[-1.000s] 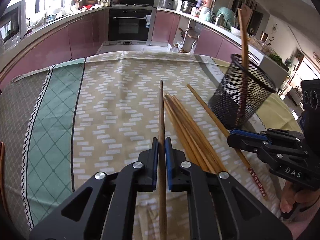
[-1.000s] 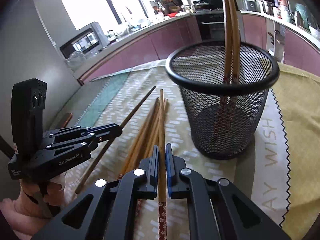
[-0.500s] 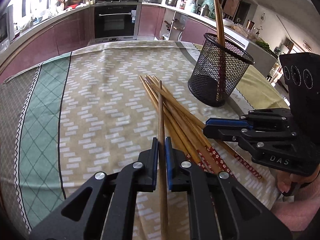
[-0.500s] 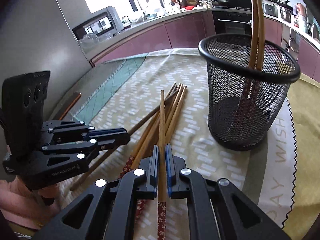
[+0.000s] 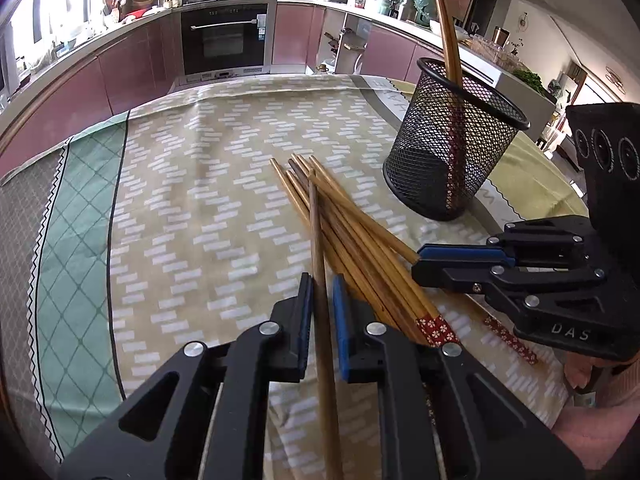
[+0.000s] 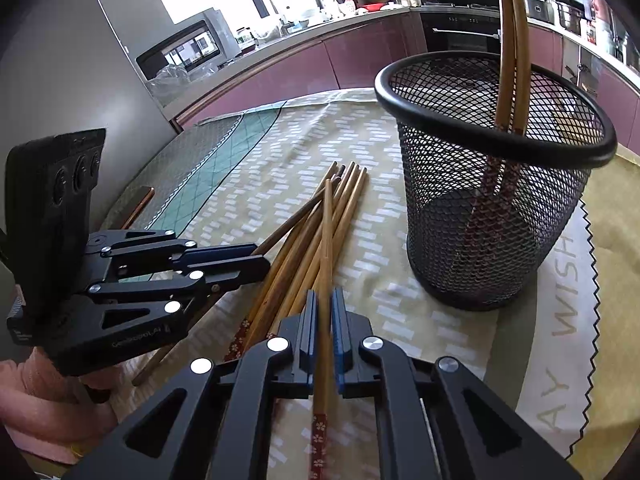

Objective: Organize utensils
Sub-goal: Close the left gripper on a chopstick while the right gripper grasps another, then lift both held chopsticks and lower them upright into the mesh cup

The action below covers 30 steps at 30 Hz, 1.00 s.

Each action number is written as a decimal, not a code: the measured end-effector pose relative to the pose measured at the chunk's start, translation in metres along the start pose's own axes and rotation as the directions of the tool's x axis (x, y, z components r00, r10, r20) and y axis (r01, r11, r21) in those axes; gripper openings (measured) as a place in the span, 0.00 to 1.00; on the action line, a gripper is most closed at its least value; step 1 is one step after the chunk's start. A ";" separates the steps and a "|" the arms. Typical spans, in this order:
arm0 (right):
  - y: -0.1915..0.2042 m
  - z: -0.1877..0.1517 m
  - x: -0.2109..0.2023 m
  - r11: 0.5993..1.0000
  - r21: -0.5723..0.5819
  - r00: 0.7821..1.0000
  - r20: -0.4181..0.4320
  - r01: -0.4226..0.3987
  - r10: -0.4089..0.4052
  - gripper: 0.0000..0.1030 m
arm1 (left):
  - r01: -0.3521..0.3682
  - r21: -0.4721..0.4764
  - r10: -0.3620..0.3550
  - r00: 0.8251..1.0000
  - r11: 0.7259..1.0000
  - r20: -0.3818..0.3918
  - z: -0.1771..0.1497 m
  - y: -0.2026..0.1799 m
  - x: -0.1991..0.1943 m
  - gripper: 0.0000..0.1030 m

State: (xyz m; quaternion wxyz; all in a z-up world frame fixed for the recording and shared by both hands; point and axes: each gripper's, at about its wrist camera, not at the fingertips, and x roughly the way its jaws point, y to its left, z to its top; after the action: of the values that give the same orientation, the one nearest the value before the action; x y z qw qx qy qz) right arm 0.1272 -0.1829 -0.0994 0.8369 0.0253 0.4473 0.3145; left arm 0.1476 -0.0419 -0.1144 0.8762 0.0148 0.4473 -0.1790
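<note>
A pile of wooden chopsticks (image 5: 352,236) lies on the patterned tablecloth (image 5: 200,200); it also shows in the right wrist view (image 6: 304,236). My left gripper (image 5: 321,294) has a dark brown chopstick (image 5: 316,232) between its jaws, with small gaps on both sides. My right gripper (image 6: 325,312) is shut on a light chopstick (image 6: 327,248) with a red flowered end. A black mesh holder (image 5: 452,140) stands upright to the right, holding two chopsticks (image 6: 508,40). The right gripper also shows from the side in the left wrist view (image 5: 424,260).
The tablecloth's zigzag edge and "WISH" lettering (image 6: 568,280) lie right of the holder (image 6: 492,184). Kitchen counters and an oven (image 5: 224,36) are behind the table. The left gripper body (image 6: 224,264) shows in the right wrist view.
Both grippers have pulled back from the holder with their chopsticks. The left jaws have parted slightly, and the dark chopstick now sits loosely and tilted between them.
</note>
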 end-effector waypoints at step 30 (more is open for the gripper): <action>-0.024 0.037 -0.161 1.000 -0.016 0.896 0.444 0.000 0.007 0.06 | 0.199 0.081 -0.215 0.885 0.977 0.414 0.068 -0.025 -0.152 0.07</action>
State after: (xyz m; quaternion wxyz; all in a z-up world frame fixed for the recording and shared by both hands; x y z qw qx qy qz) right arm 0.1029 -0.2818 0.0326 0.9164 0.0903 0.2424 0.3054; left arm 0.1109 -0.0326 0.0500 0.9273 -0.0559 0.2439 -0.2786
